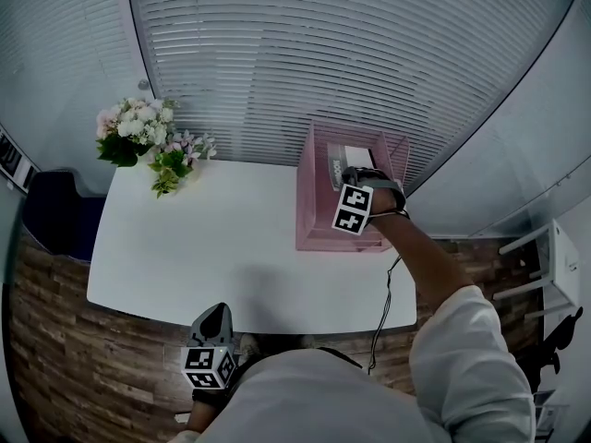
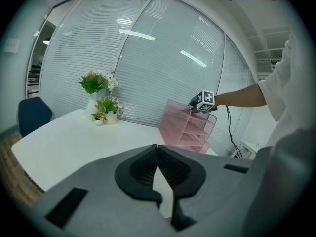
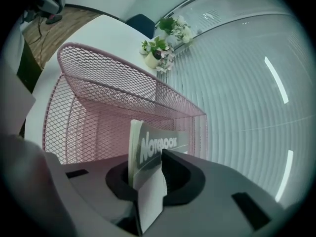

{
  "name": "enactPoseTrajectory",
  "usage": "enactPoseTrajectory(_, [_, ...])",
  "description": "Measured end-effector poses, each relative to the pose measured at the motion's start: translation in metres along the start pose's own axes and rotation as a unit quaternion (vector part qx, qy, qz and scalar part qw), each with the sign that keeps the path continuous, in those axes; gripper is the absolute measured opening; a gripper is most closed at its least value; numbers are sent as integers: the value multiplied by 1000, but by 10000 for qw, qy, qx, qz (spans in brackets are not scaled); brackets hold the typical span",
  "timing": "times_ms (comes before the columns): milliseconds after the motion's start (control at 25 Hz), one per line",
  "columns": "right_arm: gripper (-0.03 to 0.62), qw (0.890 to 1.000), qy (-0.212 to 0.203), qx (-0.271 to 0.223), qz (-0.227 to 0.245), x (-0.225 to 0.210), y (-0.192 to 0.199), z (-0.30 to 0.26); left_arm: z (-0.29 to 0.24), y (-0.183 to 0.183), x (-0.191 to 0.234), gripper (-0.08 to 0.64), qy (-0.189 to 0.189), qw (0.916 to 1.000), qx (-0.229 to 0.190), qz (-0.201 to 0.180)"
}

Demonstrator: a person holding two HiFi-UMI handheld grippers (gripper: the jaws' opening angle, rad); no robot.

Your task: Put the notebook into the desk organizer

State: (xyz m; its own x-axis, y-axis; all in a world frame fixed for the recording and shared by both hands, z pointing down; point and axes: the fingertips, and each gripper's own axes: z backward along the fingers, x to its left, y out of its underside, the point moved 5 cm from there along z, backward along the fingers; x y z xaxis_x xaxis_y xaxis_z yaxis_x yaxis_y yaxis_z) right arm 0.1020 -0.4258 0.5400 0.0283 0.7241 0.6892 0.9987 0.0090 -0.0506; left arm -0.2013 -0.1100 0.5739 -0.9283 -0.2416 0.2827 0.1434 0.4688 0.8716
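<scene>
The notebook [image 3: 157, 147] stands on edge between the jaws of my right gripper [image 3: 147, 181], its cover lettering facing right. The pads lie against both its sides. It reaches into the top tier of the pink mesh desk organizer [image 3: 108, 107]. In the head view the right gripper [image 1: 369, 181] is over the organizer [image 1: 319, 221] at the table's far right, with the notebook [image 1: 355, 161] showing white inside. My left gripper [image 2: 158, 154] is shut with nothing in it and hangs low near the table's front edge [image 1: 211, 326].
Two flower pots [image 1: 148, 138] stand at the far left corner of the white table [image 1: 203, 247]. A blue chair [image 1: 55, 215] sits off the left end. A cable hangs from the right front edge. Window blinds run behind the table.
</scene>
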Motion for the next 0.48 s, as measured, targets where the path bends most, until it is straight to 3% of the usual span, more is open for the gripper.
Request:
enactPoseTrajectory(280, [128,9992,-406,-44,44,3,-1,-1,-6,-3,1,9,28,10000,13,-11])
enactPoseTrajectory(480, [187,9950,-992,-92,114,0,-1,7,-9,-4,-1,9,47,10000,-9,-19])
